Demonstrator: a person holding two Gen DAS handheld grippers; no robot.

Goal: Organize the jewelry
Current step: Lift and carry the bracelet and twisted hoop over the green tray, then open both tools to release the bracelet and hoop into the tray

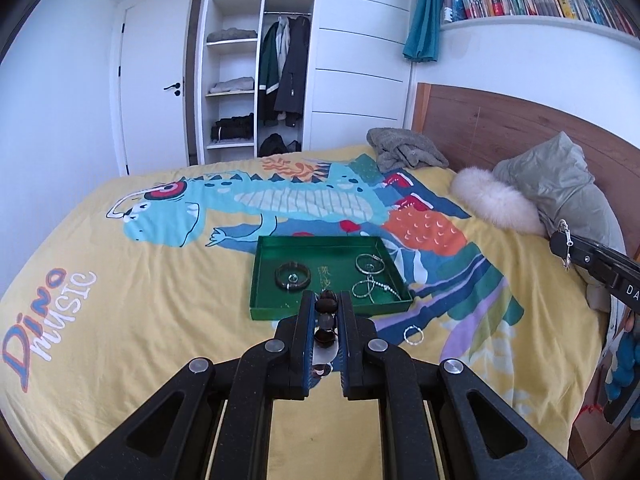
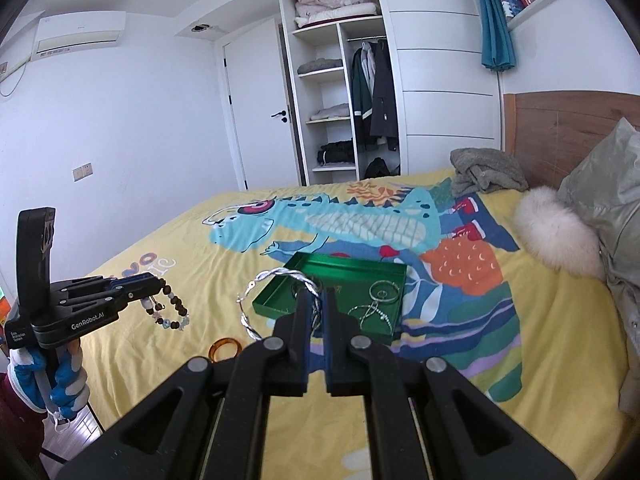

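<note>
A green tray (image 1: 256, 276) lies on the bed and holds a dark bangle (image 1: 293, 276) and several silver hoops (image 1: 370, 264). My left gripper (image 1: 327, 300) is shut on a brown and white beaded bracelet (image 1: 325, 320), held just above the tray's near edge. From the right wrist view the left gripper (image 2: 154, 286) shows with the bracelet (image 2: 172, 310) dangling from it. My right gripper (image 2: 318, 300) is shut on a twisted silver bangle (image 2: 256, 308), held above the tray's (image 2: 276, 300) near left corner. A small silver ring (image 1: 413, 335) and an amber ring (image 2: 225, 349) lie on the bedsheet.
The bed has a yellow dinosaur sheet (image 1: 140, 320). A grey sweater (image 1: 404, 148), a white furry pillow (image 1: 496, 200) and a grey-green jacket (image 1: 560, 180) lie by the wooden headboard (image 1: 480, 120). An open wardrobe (image 1: 260, 60) stands beyond the bed.
</note>
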